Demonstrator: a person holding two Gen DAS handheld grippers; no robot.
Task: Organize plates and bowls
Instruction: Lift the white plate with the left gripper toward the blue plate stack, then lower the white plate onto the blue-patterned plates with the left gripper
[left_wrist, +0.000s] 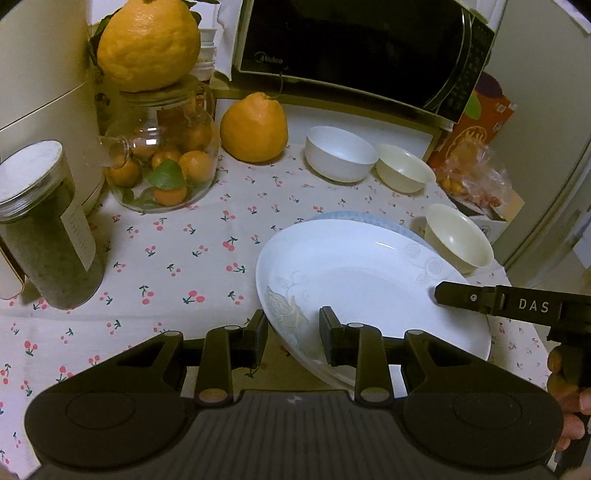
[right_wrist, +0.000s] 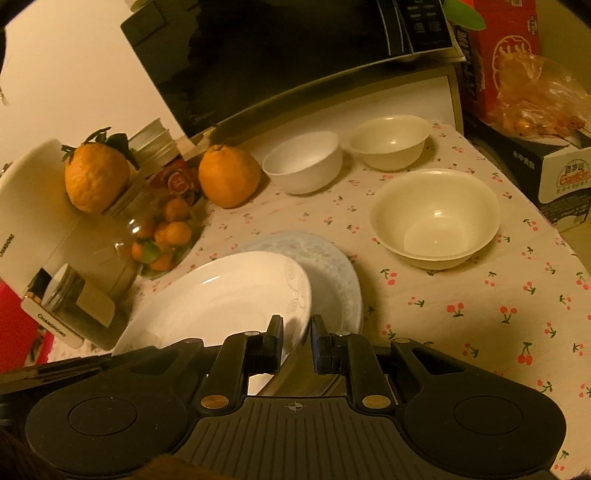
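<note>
A white plate (left_wrist: 354, 273) with an embossed rim is held tilted above a pale blue plate (left_wrist: 369, 217) on the cherry-print tablecloth. My left gripper (left_wrist: 293, 334) straddles the white plate's near rim, one finger on each side. My right gripper (right_wrist: 297, 341) is shut on the white plate's (right_wrist: 221, 295) opposite rim; its finger also shows in the left wrist view (left_wrist: 461, 295). The blue plate (right_wrist: 332, 269) lies partly under the white one. A white bowl (right_wrist: 304, 160) and two cream bowls (right_wrist: 391, 142) (right_wrist: 436, 218) stand behind and to the right.
A microwave (left_wrist: 354, 48) stands at the back. A glass jar of small oranges (left_wrist: 162, 162) with a big citrus on top, another citrus (left_wrist: 255, 127), a dark jar (left_wrist: 44, 221) and a white appliance (left_wrist: 37, 66) crowd the left. Boxes and a bag (right_wrist: 528, 81) sit right.
</note>
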